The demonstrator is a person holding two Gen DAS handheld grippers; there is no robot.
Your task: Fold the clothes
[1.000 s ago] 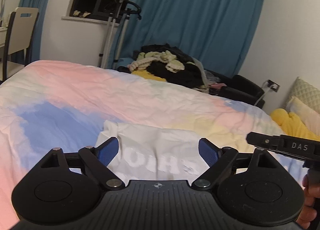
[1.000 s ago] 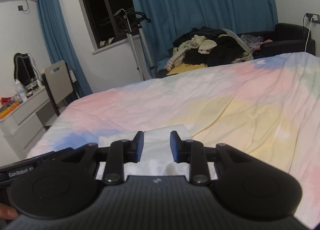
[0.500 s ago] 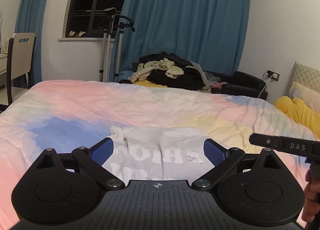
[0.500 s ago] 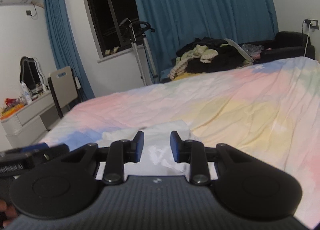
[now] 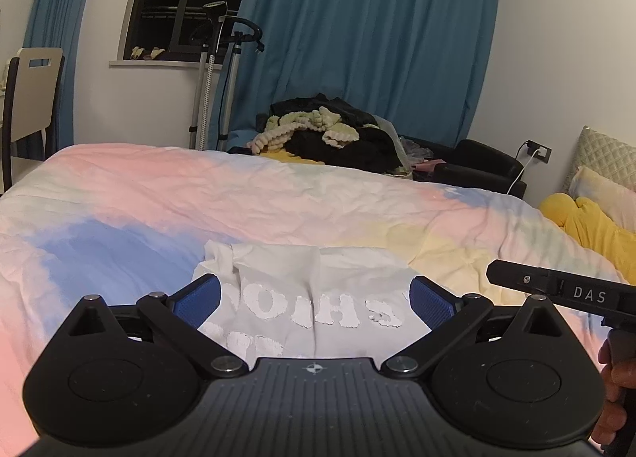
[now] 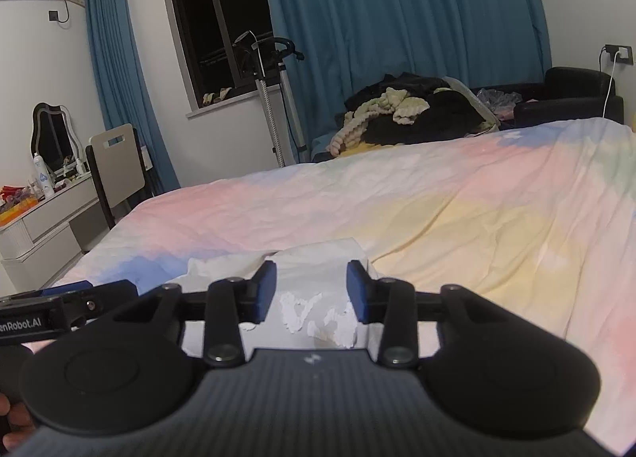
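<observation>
Left gripper point(image 5: 314, 296) spread wide, blue pads point(image 5: 197, 297) far apart, nothing between them. Right gripper point(image 6: 311, 290) parted to moderate gap, pads point(image 6: 265, 290) gripping nothing. Both held low, pointing forward, side by side. Bare hand point(image 5: 614, 393) visible on right gripper's handle.

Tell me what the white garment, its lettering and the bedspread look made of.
White garment: soft matte knit, probably cotton; it creases limply. Lettering: raised, cracked white print, likely flocked or rubbery. Bedspread: thin woven fabric, finely wrinkled, pastel-dyed.
</observation>
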